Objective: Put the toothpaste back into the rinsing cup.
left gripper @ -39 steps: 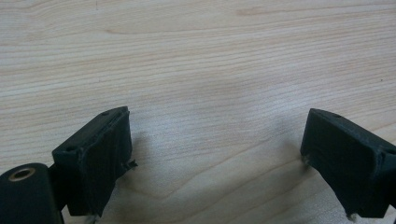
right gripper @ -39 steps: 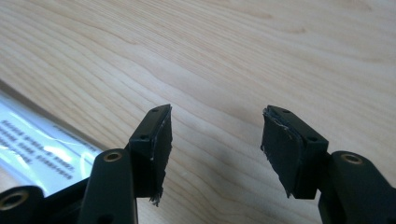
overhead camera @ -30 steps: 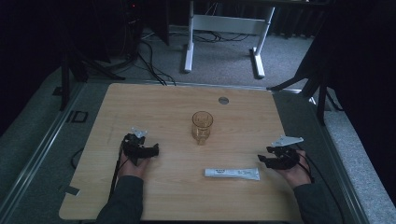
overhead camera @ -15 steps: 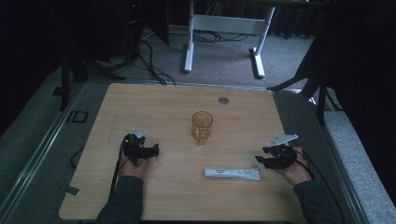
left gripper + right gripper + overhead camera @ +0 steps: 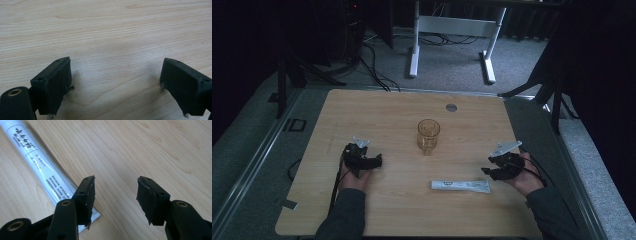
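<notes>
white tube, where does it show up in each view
High view: white tube lies flat near the table's front edge, just left of the right hand-held gripper.
Right gripper view: it runs diagonally from top left, behind the left jaw.
Left gripper view: not there.
Shared landmark: wooden tabletop.

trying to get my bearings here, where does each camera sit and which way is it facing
High view: above the person's side, looking forward and down on the wooden table, glass, tube; both forearms and each hand-held gripper, left, right.
Left gripper view: on the left hand-held gripper, facing bare wood between open jaws.
Right gripper view: on the right hand-held gripper, facing the tabletop, jaws open.
Shared: the tube, high and right gripper views.
</notes>
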Demonstrator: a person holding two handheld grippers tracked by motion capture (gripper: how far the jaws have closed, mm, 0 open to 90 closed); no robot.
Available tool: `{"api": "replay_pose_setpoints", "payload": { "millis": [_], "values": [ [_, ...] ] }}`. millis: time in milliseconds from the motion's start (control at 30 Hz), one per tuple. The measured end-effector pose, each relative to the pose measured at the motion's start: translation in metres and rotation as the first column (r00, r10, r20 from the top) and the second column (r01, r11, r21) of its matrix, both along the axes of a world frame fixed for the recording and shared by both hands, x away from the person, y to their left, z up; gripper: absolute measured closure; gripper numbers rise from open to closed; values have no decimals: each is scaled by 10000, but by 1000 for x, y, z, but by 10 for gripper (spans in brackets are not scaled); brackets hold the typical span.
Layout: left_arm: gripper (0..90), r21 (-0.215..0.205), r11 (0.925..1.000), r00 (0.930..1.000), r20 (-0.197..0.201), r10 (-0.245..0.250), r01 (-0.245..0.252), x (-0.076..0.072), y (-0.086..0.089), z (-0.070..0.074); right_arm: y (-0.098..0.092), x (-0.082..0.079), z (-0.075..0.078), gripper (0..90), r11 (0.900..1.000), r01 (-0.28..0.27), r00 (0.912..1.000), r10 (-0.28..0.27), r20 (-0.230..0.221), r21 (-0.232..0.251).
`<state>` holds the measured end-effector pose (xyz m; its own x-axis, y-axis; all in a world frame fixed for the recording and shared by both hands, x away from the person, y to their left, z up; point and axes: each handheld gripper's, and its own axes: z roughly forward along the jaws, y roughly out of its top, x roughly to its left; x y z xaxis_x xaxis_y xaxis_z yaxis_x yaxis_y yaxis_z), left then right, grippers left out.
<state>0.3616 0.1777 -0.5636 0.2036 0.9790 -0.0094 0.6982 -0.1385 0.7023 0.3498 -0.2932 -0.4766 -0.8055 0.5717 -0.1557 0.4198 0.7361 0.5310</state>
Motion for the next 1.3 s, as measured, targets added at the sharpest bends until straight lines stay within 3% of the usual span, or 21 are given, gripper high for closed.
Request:
{"api": "replay_pose_setpoints", "payload": {
  "millis": [733,1300],
  "values": [
    [107,12,10000,10000,-9,-3,3,0,0,0,9,1,12,489,9926,-1128,9932,1114,-327,-449],
    [109,11,10000,10000,-5,-15,15,0,0,0,18,2,11,504,9825,-1640,9857,1597,-537,-885]
  ]
}}
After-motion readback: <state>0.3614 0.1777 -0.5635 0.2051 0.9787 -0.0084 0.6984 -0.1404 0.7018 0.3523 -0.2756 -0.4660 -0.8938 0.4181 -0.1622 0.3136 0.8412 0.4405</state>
